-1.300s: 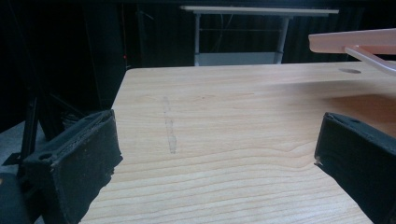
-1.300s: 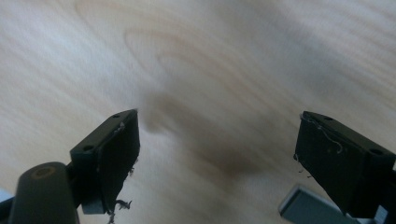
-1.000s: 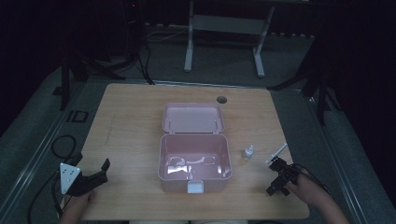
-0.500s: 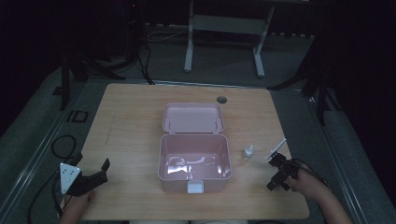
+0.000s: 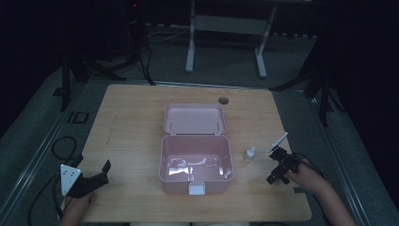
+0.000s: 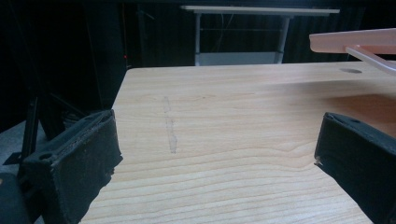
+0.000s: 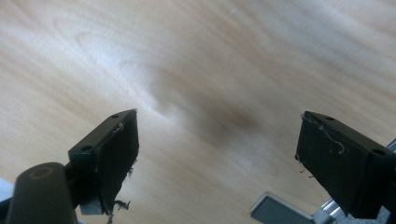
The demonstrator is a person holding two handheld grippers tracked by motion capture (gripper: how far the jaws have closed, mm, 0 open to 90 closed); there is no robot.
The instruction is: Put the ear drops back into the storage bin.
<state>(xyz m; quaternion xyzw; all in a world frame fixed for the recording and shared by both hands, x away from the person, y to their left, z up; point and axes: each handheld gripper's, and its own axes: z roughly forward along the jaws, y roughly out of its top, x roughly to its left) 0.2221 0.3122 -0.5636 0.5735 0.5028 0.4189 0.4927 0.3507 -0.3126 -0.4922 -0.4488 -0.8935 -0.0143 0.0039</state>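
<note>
ITEM 1 – right gripper (image 5: 278,165): jaws wide apart, nothing btwn them; hovers over bare table (image 5: 131,117) at the near right, nose tilted down at the wood. In the right gripper view a slim grey-silver piece shows at the bottom edge by the right jaw, prob. the tool below.

ITEM 2 – syringe-like tool (image 5: 278,141): thin, pale, lies flat just beyond the right gripper, angled away-right. Likely the thing you're after.

ITEM 3 – small bottle (image 5: 250,152): upright, btwn tool and box, close to both.

ITEM 4 – pink box (image 5: 196,162): lid open, back-hinged; centre of table. Contents unclear.

ITEM 5 – left gripper (image 5: 94,175): jaws wide, empty, parked near left edge.

HANDLING: swing your right wrist so the jaws straddle the tool's shaft crosswise, go low, close mid-length. Keep clear of the bottle – it tips easily. Leave the left parked.
</note>
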